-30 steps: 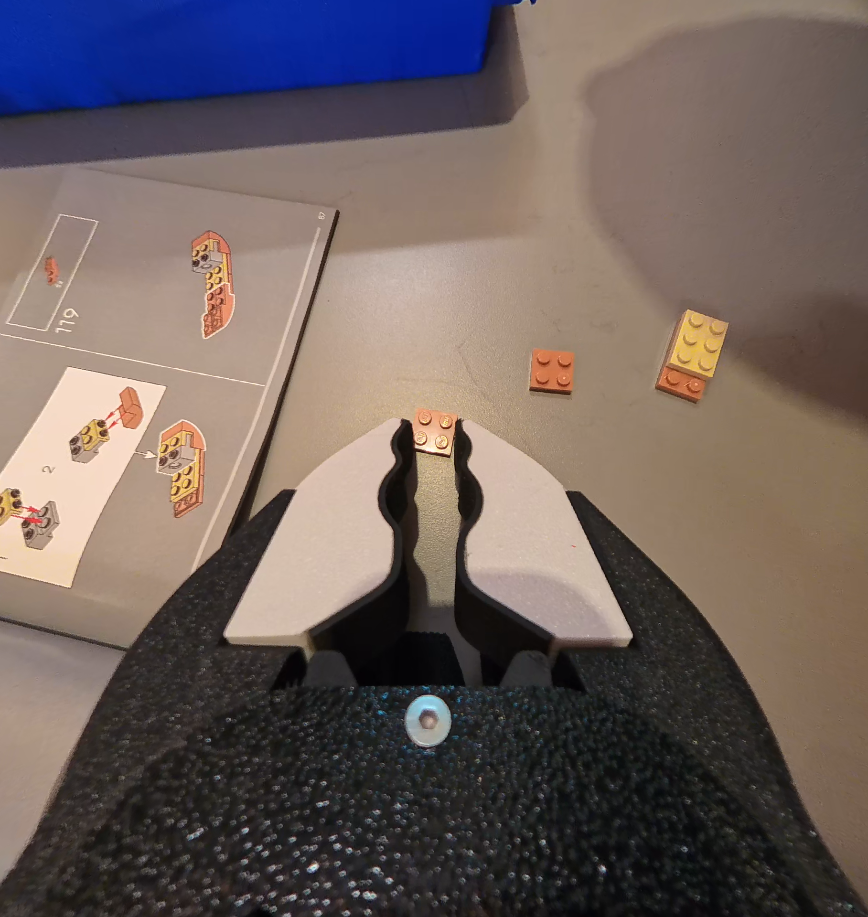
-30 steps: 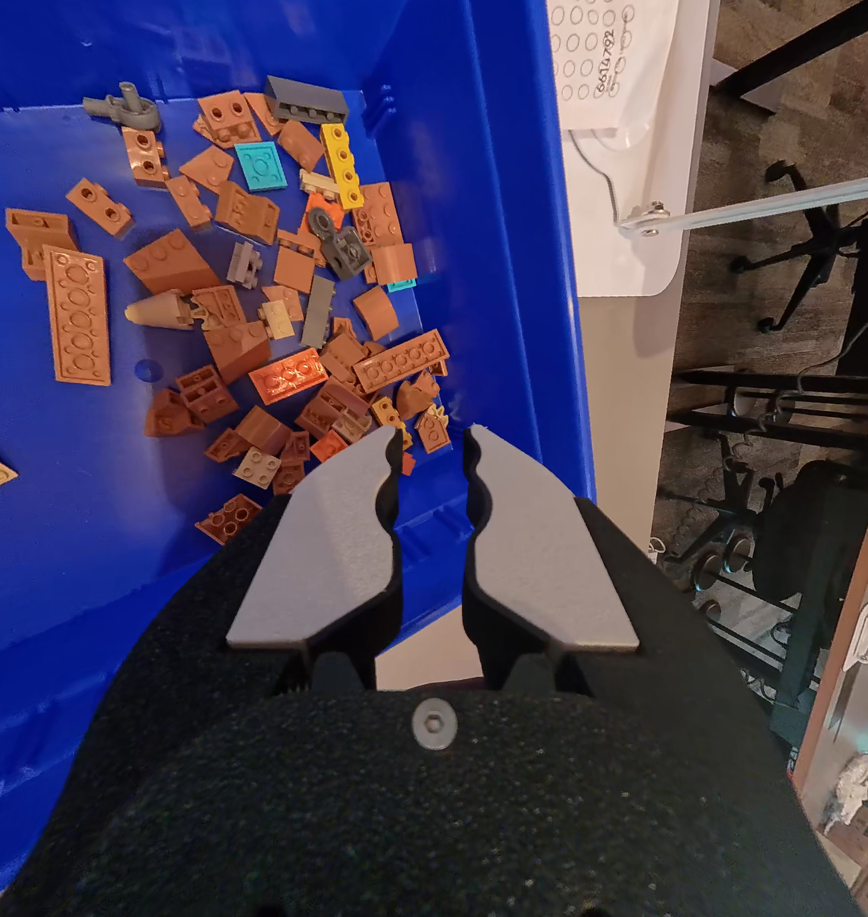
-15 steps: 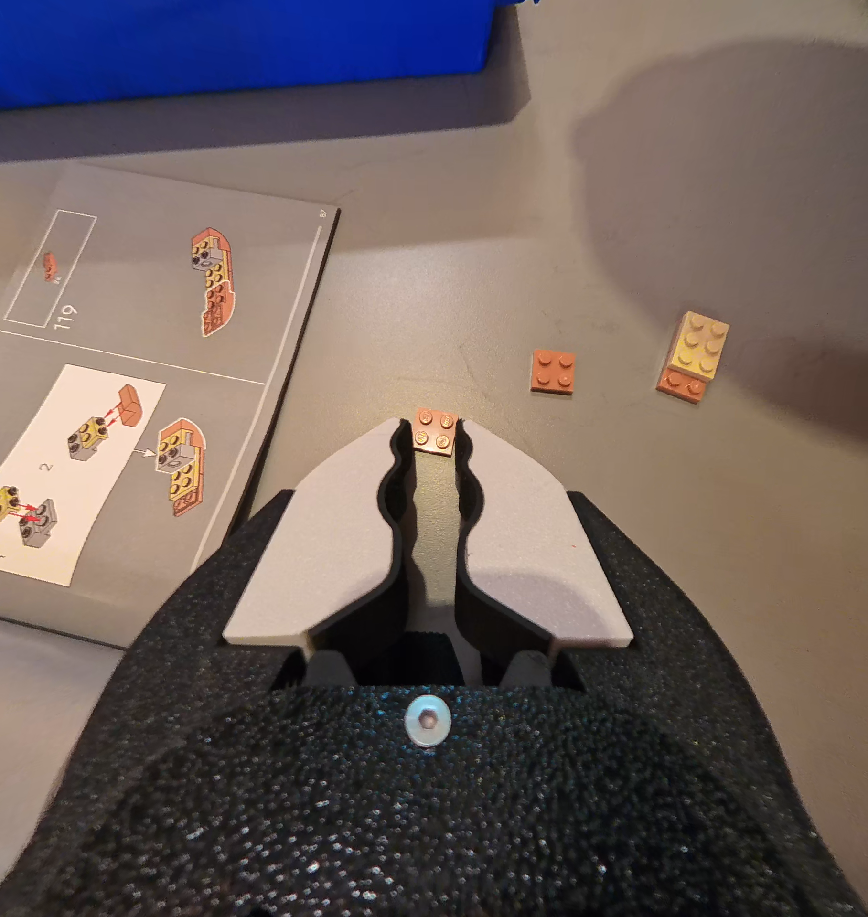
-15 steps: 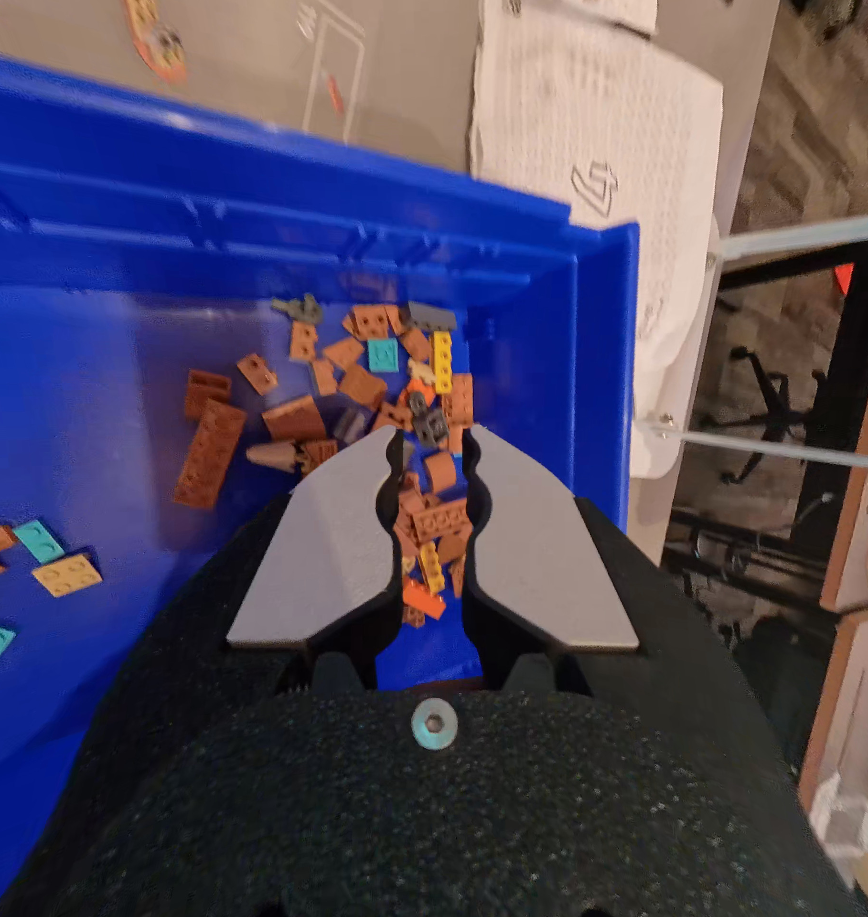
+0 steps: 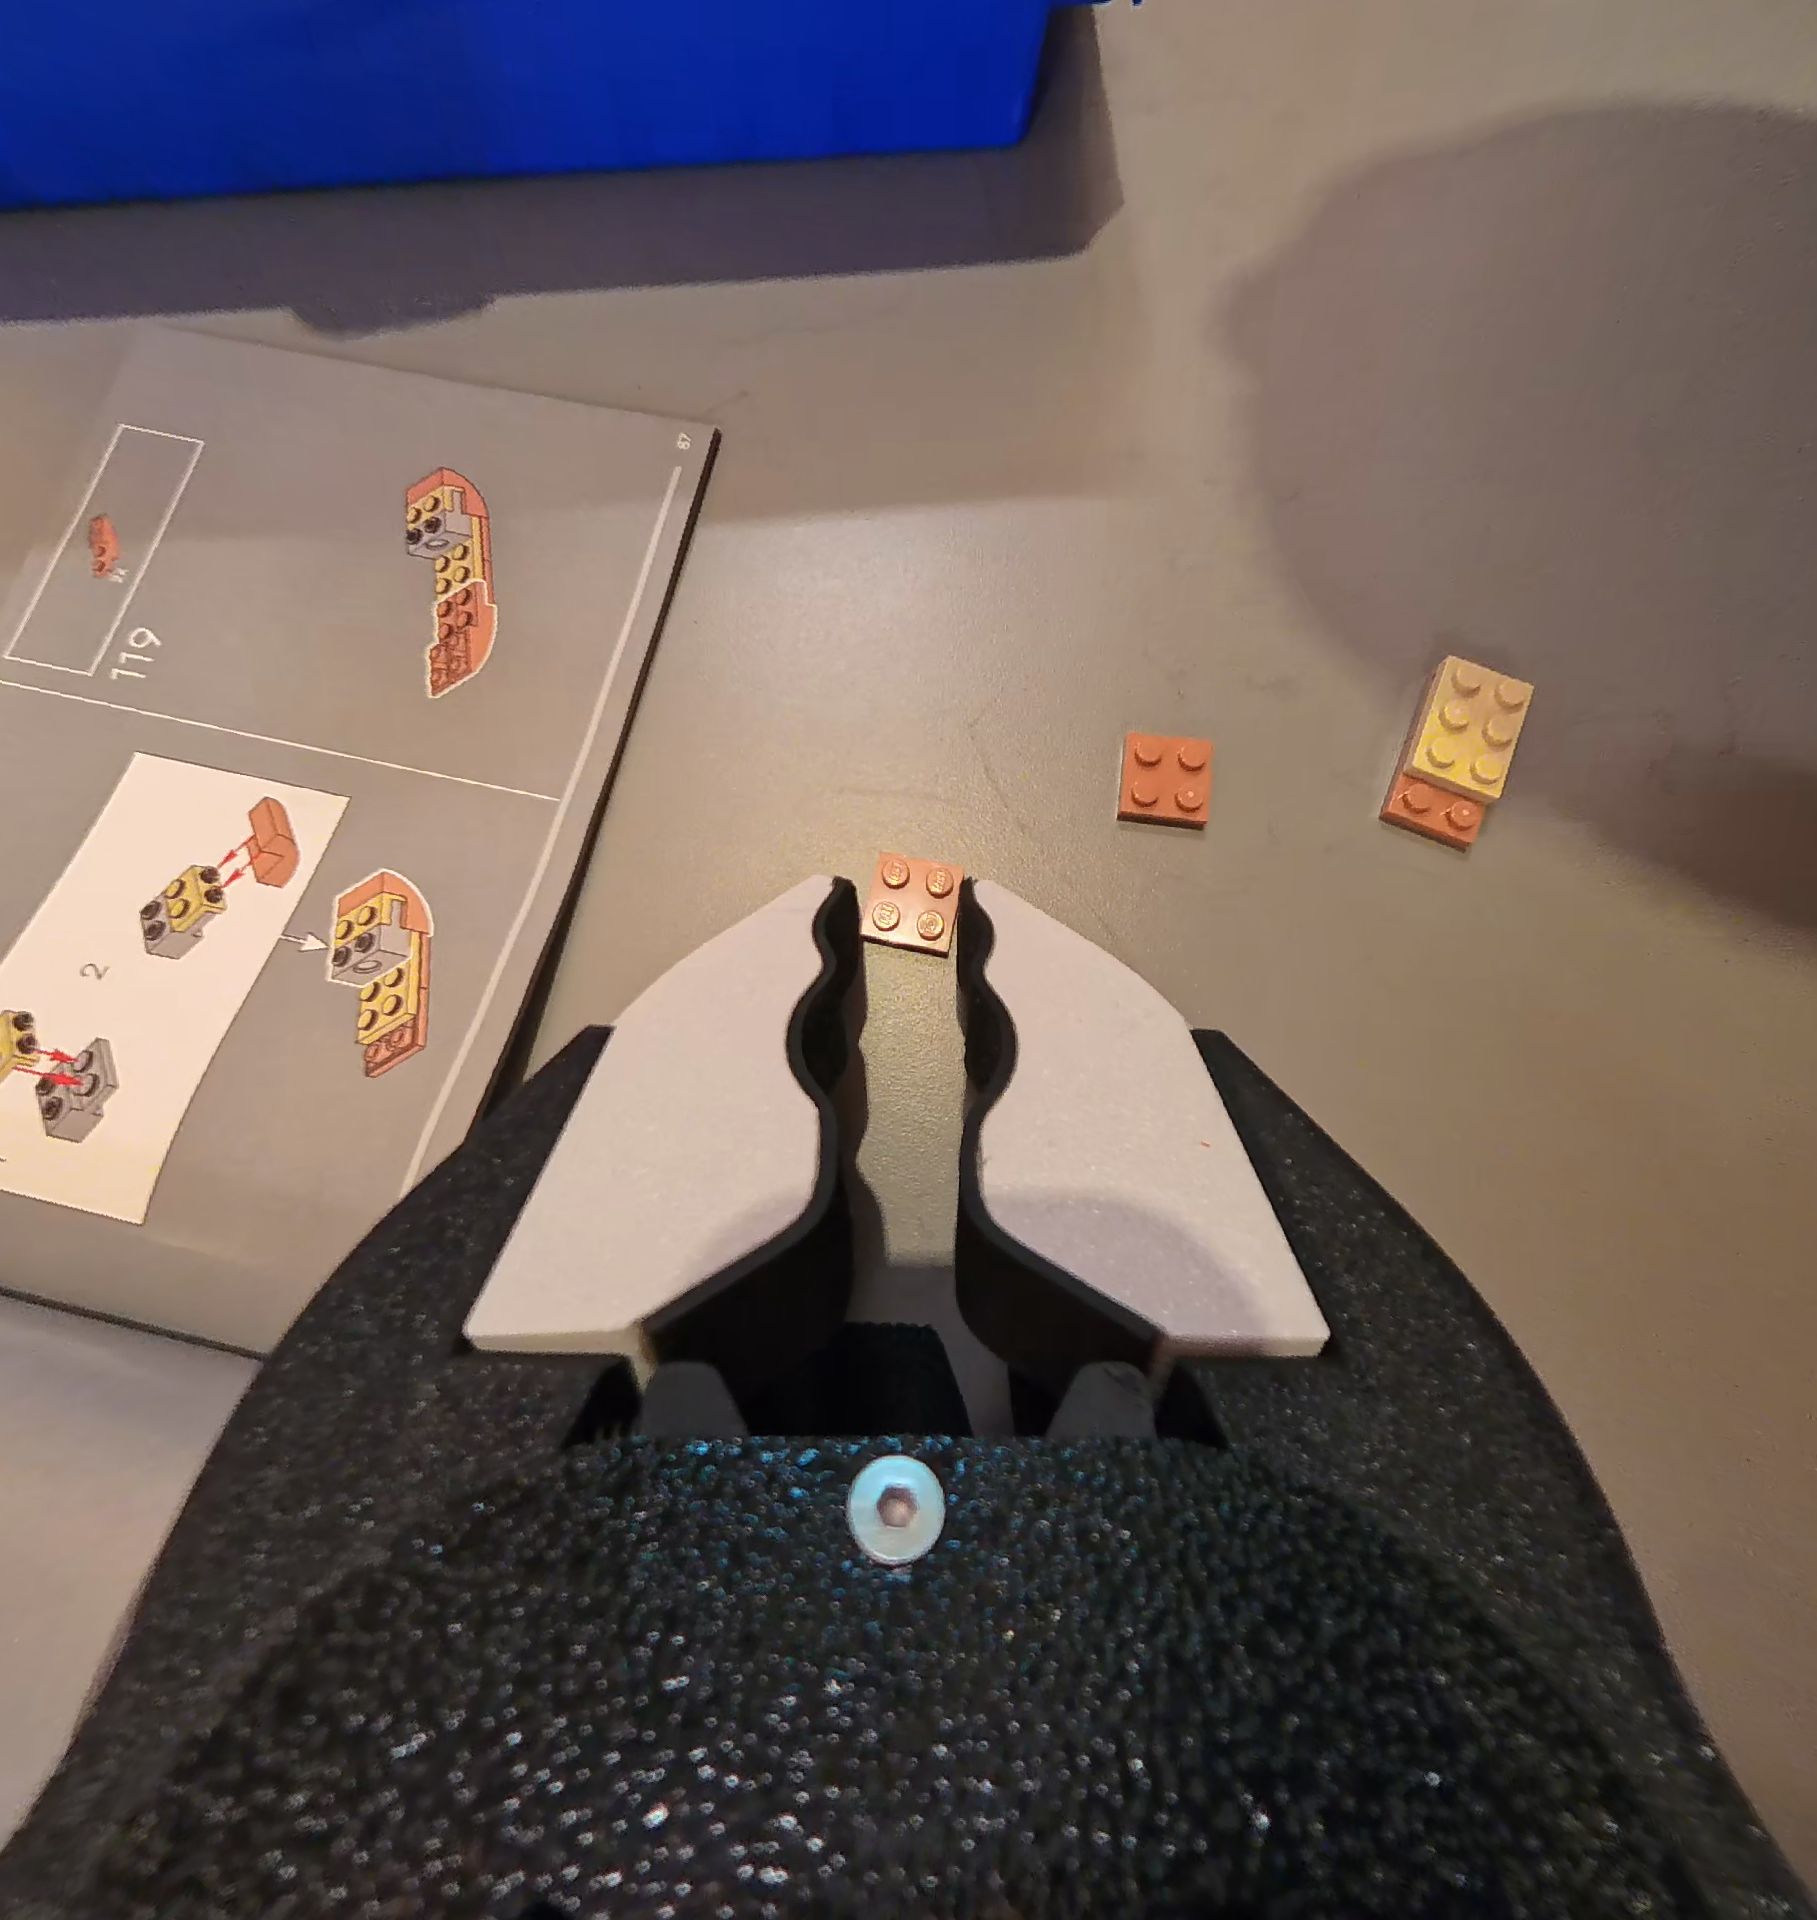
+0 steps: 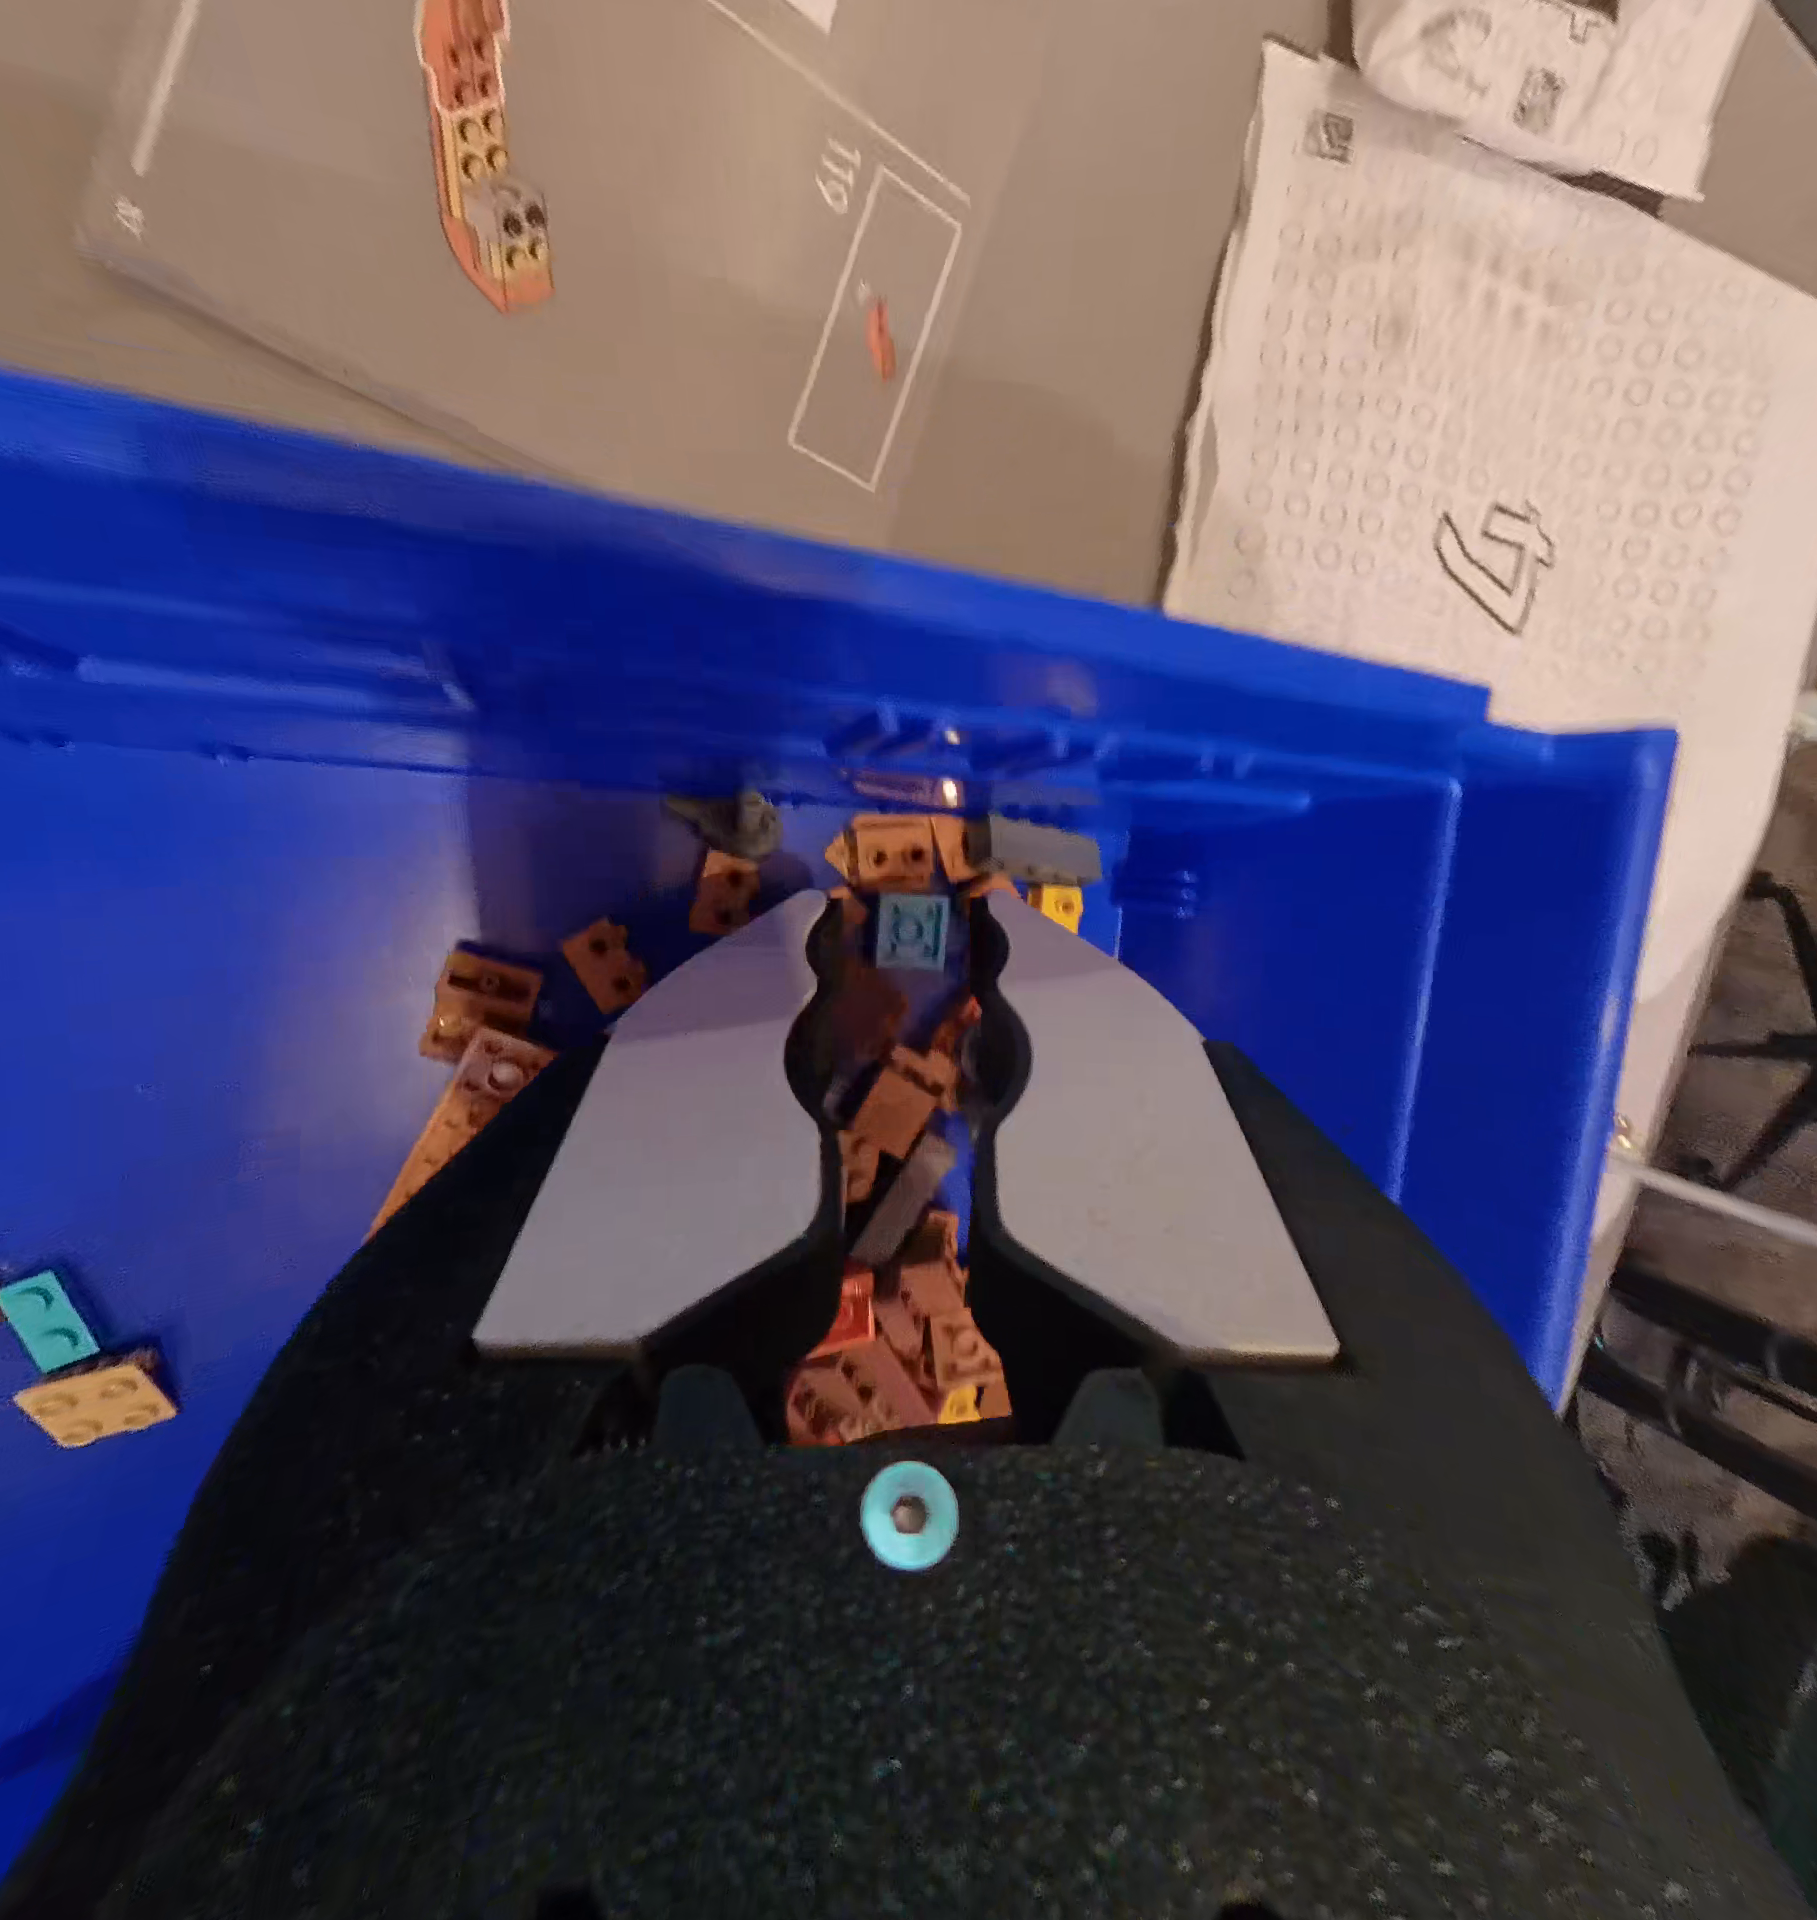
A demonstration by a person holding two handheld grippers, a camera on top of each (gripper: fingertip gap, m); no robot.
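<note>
Two close downward views; shared booklet [image 5: 291, 831]

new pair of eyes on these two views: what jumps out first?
Probably the small brown four-stud plate pinched at the tip of the left tool, above the grey table beside an open instruction booklet. Then the blue bin, where the right tool hangs open over a heap of mostly brown bricks.

brown plate [image 5: 910, 902], blue bin [image 6: 675, 665], yellow brick [image 5: 1473, 729], grey booklet [image 5: 291, 790].
</note>
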